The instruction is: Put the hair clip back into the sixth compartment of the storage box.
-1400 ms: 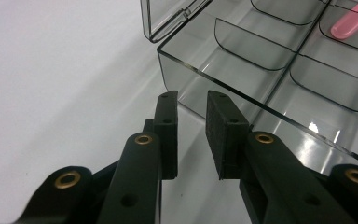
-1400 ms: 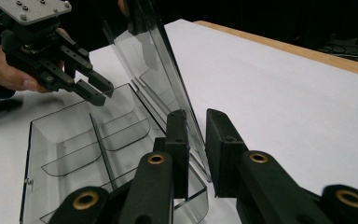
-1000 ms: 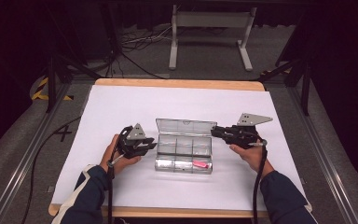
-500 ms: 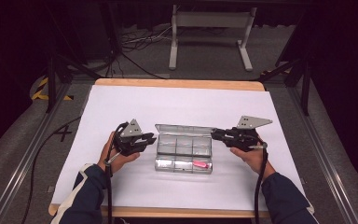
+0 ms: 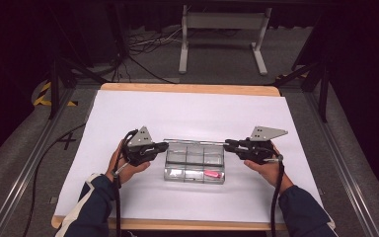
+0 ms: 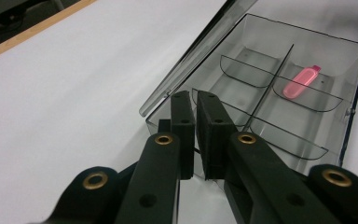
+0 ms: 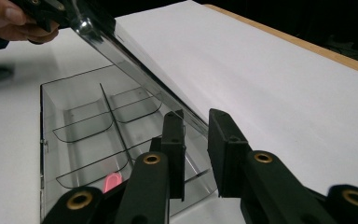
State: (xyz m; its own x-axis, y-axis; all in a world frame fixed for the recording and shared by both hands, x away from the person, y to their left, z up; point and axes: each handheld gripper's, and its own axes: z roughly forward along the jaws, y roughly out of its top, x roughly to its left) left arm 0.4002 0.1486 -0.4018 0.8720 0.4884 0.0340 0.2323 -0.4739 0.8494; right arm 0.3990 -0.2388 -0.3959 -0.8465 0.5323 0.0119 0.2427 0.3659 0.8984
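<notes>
Flanking clear box [image 5: 195, 162], both grippers; pink item [image 5: 212, 173] inside; lid [image 7: 135, 70] raised.

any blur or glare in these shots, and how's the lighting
High view: the white table is brightly lit, the surroundings dark. Left gripper view: the left claw is soft up close, while the pink item in the clear box is sharp. Right gripper view: the box lid shows light glare and the hand is blurred.

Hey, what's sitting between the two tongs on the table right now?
In the high view, the clear plastic compartment box lies between the left tongs and right tongs, lid half raised, a small pink item inside.
</notes>
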